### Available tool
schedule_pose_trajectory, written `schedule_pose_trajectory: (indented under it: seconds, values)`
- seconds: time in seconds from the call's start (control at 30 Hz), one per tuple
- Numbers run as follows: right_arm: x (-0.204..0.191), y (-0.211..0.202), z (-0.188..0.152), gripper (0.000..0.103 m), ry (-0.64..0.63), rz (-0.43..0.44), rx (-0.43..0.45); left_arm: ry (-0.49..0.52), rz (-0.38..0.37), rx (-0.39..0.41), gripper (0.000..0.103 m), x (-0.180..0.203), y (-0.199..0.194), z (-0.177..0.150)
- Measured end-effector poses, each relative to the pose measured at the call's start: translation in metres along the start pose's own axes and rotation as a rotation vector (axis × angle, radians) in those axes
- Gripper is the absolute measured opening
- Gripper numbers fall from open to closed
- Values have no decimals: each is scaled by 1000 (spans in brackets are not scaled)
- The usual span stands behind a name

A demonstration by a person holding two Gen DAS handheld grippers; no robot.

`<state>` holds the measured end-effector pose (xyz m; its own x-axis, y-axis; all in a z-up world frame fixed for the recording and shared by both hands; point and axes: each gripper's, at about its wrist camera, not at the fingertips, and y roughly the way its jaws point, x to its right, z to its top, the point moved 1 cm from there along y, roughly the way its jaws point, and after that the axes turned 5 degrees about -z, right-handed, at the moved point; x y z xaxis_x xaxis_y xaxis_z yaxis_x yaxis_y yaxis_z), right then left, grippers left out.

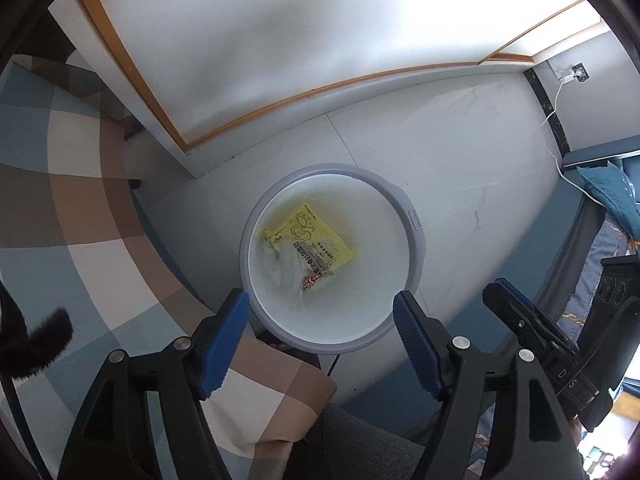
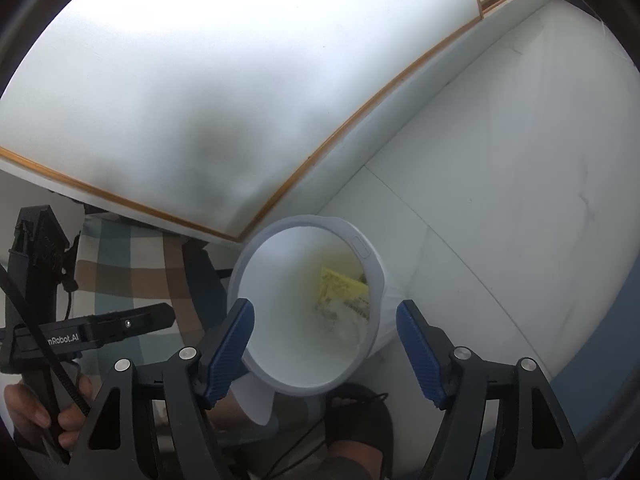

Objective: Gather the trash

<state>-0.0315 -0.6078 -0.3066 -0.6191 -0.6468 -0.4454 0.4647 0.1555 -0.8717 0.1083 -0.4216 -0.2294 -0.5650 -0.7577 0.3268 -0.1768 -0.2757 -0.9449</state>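
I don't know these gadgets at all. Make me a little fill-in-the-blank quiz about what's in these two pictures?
1. The round bin stands on the pale ____.
2. The biggest piece of trash in the bin is a ____ wrapper.
3. The left gripper has ____ between its blue pads.
4. The jaws of the right gripper stand ____.

Missing words: floor; yellow; nothing; open
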Motion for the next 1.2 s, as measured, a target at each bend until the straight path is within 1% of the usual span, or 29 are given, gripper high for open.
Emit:
schedule_pose_trajectory:
  seconds: [0.13, 0.27, 0.33, 0.5, 0.67, 0.77, 0.83, 0.87, 0.9, 1.1, 1.2]
  values:
    - [-3, -8, 0, 80, -13, 4, 6, 18, 22, 56, 71, 2, -12, -3]
    - [-8, -18, 2, 82, -26, 7, 18, 36, 50, 110, 72, 4, -25, -7]
    - [-11, -25, 2, 83, -32, 7, 26, 33, 57, 130, 72, 4, -31, -9]
    - [-23, -43, 2, 84, -60, 10, 40, 24, 76, 210, 72, 3, -54, -16]
    - [-36, -64, -1, 85, -91, 11, 71, 13, 76, 273, 73, 0, -78, -25]
    - [-44, -79, -3, 85, -98, 14, 91, -16, 83, 362, 73, -5, -103, -32]
    - [-50, -87, -3, 85, -108, 11, 109, -24, 94, 407, 80, -7, -118, -34]
    - [-54, -92, -4, 85, -114, 13, 118, -27, 98, 432, 82, -8, -127, -35]
    - [-58, -97, -4, 85, -120, 15, 128, -28, 100, 463, 82, -11, -138, -39]
    - [-97, -131, -7, 85, -183, 24, 210, -40, 116, 587, 83, -25, -183, -60]
    - [-121, -146, -8, 86, -216, 41, 248, -66, 125, 658, 83, -38, -208, -74]
